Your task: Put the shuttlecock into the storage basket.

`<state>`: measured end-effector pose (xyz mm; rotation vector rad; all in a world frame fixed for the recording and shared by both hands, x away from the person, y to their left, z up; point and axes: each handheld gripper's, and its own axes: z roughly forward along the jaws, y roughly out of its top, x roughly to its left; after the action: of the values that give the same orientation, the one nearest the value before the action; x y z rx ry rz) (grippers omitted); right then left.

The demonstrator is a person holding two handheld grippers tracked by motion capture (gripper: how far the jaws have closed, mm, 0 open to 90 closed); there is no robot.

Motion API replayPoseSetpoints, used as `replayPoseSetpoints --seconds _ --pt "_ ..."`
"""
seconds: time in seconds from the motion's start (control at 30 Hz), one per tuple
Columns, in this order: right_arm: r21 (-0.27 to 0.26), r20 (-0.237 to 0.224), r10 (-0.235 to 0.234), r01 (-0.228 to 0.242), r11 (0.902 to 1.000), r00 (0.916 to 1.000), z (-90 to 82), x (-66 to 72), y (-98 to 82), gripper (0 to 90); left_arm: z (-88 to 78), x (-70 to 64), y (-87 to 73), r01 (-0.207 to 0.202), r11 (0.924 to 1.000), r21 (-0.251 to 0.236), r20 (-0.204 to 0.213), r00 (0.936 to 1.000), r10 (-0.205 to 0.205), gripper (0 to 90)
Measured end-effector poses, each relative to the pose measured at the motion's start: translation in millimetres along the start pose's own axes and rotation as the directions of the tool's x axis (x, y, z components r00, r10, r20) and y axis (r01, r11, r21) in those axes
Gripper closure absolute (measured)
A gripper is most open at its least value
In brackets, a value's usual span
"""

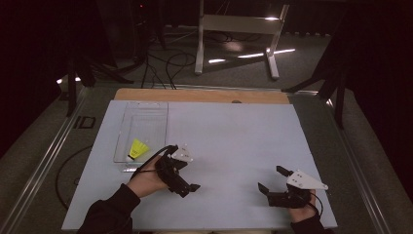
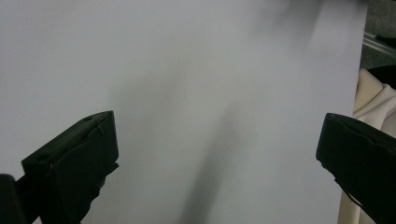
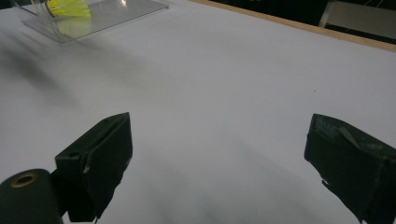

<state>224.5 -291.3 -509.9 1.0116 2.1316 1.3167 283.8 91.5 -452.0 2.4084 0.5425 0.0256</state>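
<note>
A yellow shuttlecock (image 1: 139,148) lies in the near end of a clear plastic tray (image 1: 144,119) on the left of the pale mat (image 1: 234,141). My left gripper (image 1: 187,181) is just right of the tray's near corner, pointing toward the person's side, open and empty. In the left gripper view the left gripper (image 2: 219,154) has bare mat between its wide-apart jaws. My right gripper (image 1: 272,179) rests near the front right of the mat, open and empty. From the right gripper (image 3: 224,149) the shuttlecock (image 3: 70,8) and tray (image 3: 112,14) show far off at top left.
The wooden table edge (image 1: 202,95) runs along the far side of the mat. Behind it stand a metal frame (image 1: 238,29) and cables on the floor. A cream cloth (image 2: 373,100) hangs past the mat's edge in the left gripper view.
</note>
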Motion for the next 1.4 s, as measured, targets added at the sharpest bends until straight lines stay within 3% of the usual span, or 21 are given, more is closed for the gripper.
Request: replayPoseSetpoints --seconds 0.7,1.1,1.4 --pt "0.002 -0.002 0.006 -0.006 1.0 1.0 1.0 0.9 -0.4 8.1 -1.8 -5.9 -48.4 0.058 0.9983 0.005 -0.028 0.9979 -0.058 0.1" --pt "0.01 -0.002 0.006 -0.006 0.9999 1.0 1.4 1.7 -0.4 8.1 -8.3 -5.0 -76.1 0.118 0.993 -0.001 -0.057 0.9914 -0.118 0.1" --pt "0.011 -0.002 -0.001 0.001 0.9999 1.0 1.9 1.4 -0.9 8.0 -17.4 -2.4 -91.9 0.159 0.9865 -0.04 -0.077 0.9838 -0.162 0.1"
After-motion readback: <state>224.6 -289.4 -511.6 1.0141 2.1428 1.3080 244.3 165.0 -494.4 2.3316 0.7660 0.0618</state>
